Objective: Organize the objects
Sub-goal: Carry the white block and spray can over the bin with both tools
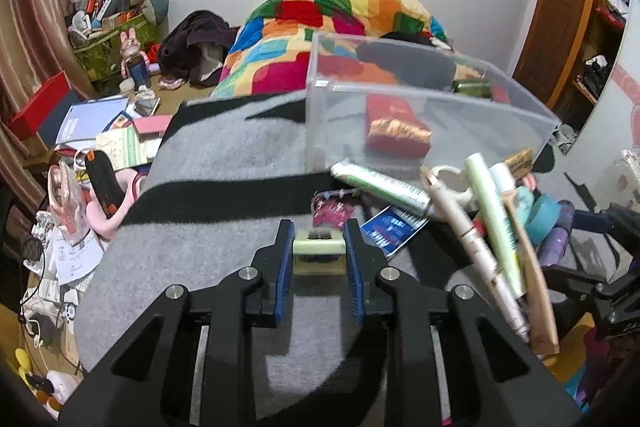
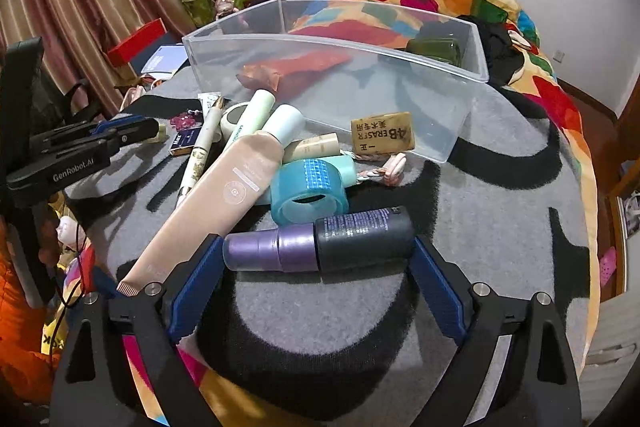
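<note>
Left wrist view: left tongs (image 1: pixel 319 241) clamp one pale box (image 1: pixel 319 255); right tongs (image 2: pixel 316 259) gape around one purple bottle (image 2: pixel 320 241).

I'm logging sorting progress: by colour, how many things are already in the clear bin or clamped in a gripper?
Red: 1, the red packet in the clear bin.
Dark green: 1, the green packet in the bin.
Pale yellow: 1, the small block clamped in the left gripper.
Total: 3
</note>
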`<move>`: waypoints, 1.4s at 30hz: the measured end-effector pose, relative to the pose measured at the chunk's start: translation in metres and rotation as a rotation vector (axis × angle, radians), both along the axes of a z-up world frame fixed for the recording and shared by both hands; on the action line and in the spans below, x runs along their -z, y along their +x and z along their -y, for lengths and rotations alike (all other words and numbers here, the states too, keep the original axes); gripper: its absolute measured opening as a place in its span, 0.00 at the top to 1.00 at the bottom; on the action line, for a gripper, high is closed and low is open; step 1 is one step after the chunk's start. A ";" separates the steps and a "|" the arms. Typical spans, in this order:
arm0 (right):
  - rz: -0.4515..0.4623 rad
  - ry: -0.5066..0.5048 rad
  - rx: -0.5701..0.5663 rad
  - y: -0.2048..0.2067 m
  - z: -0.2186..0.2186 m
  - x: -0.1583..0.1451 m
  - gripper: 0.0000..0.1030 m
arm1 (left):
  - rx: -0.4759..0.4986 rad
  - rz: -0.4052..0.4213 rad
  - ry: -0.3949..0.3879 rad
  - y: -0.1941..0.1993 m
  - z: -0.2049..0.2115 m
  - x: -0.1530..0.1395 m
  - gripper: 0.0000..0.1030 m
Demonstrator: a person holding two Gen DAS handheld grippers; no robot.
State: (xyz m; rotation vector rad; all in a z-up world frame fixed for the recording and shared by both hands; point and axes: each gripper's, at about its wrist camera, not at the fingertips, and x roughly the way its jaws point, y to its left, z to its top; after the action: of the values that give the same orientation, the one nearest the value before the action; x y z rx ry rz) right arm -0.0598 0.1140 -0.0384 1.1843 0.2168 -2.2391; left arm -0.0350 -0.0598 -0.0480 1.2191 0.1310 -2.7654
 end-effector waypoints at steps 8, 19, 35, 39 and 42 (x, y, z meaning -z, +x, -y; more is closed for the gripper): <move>-0.045 -0.076 0.087 -0.007 -0.025 -0.035 0.12 | 0.043 -0.080 0.002 -0.003 -0.013 -0.030 0.77; -0.099 -0.164 0.177 -0.048 -0.015 -0.075 0.12 | 0.074 -0.181 0.011 -0.029 -0.021 -0.071 0.77; -0.006 -0.112 0.228 -0.120 0.029 -0.055 0.12 | 0.049 -0.112 0.040 -0.095 -0.010 -0.061 0.77; 0.050 -0.102 0.240 -0.132 0.032 -0.042 0.12 | 0.051 -0.086 0.037 -0.106 -0.010 -0.052 0.77; 0.053 -0.075 0.241 -0.136 0.036 -0.037 0.12 | 0.057 -0.063 0.038 -0.113 -0.010 -0.046 0.77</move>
State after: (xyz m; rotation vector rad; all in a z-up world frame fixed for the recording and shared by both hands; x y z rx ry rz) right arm -0.1953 0.0779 -0.0011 1.2848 -0.0336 -2.3945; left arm -0.1476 -0.0498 -0.0023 1.1631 0.1569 -2.8643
